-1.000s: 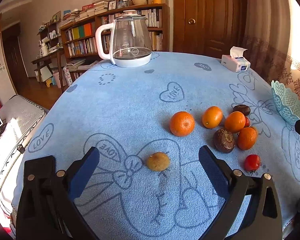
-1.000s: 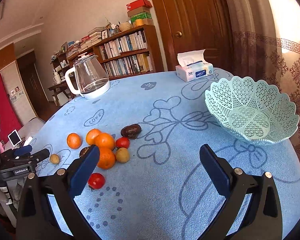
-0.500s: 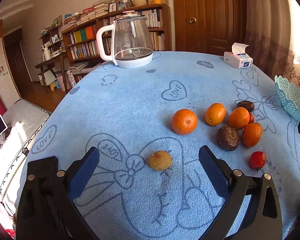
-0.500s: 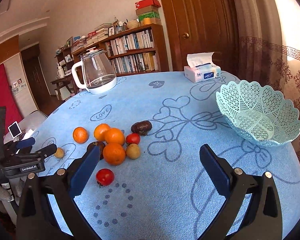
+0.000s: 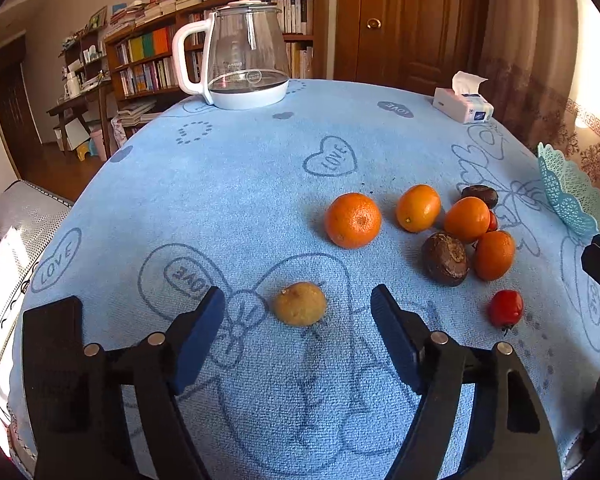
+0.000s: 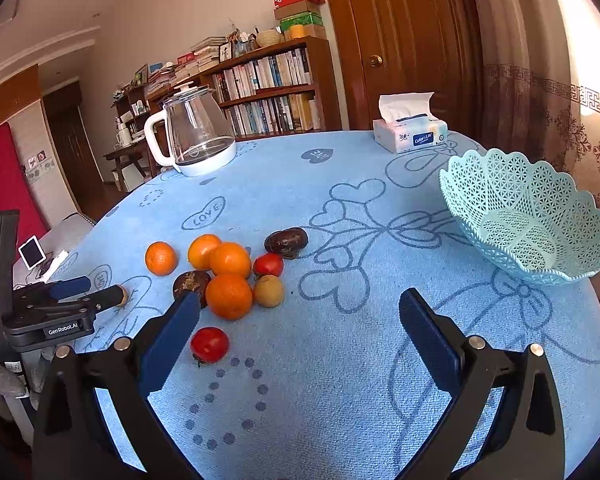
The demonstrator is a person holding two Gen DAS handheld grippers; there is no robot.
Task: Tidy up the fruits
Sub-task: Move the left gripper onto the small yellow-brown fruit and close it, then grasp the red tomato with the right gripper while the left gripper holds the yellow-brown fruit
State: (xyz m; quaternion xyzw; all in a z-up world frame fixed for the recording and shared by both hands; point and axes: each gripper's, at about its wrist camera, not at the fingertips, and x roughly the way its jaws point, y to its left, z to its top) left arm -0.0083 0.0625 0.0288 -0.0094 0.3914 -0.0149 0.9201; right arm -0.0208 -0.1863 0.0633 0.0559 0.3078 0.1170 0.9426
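A small tan fruit point(image 5: 300, 304) lies on the blue tablecloth between the jaws of my left gripper point(image 5: 298, 302), which are closing; the pads do not touch it. Behind it sit several oranges point(image 5: 353, 220), a dark brown fruit point(image 5: 445, 259) and a small red fruit point(image 5: 505, 307). The right wrist view shows the same cluster of oranges point(image 6: 229, 295), a red fruit point(image 6: 209, 344), a tan fruit point(image 6: 269, 290) and the left gripper point(image 6: 100, 294) at the far left. My right gripper point(image 6: 300, 322) hangs open over bare cloth. The mint lattice basket point(image 6: 532, 216) stands at the right, holding nothing.
A glass kettle point(image 5: 242, 60) on a white base stands at the table's far side, a tissue box point(image 6: 410, 132) at the far right. Bookshelves point(image 6: 268, 84) and a wooden door point(image 6: 412, 40) lie beyond the round table's edge.
The left gripper's jaws have narrowed around the tan fruit. The right wrist view has drifted so the fruit and basket sit a little further right and higher.
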